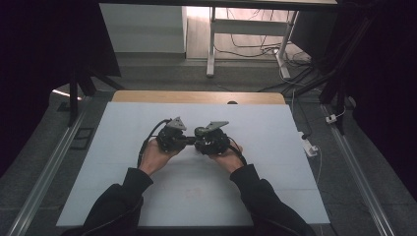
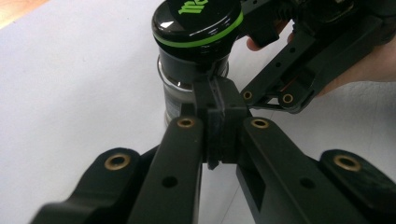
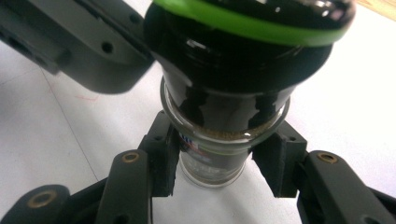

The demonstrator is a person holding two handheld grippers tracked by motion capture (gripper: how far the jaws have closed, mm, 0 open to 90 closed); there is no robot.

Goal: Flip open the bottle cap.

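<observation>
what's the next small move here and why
Probably twist the cap loose. The right gripper clamps the glass jar just below it. The left gripper is shut right beside the jar, its pads together, so it likely must open and regrip the cap first.

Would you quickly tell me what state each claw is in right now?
Left claw: shut, pads together with nothing between them, just beside the jar.
Right claw: shut on the jar's glass body, below its black lid.

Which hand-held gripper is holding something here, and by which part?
The right hand-held gripper clamps the glass jar by its body, just below the black, green-ringed lid. The left hand-held gripper is shut with nothing between its jaws, just in front of the jar.
</observation>
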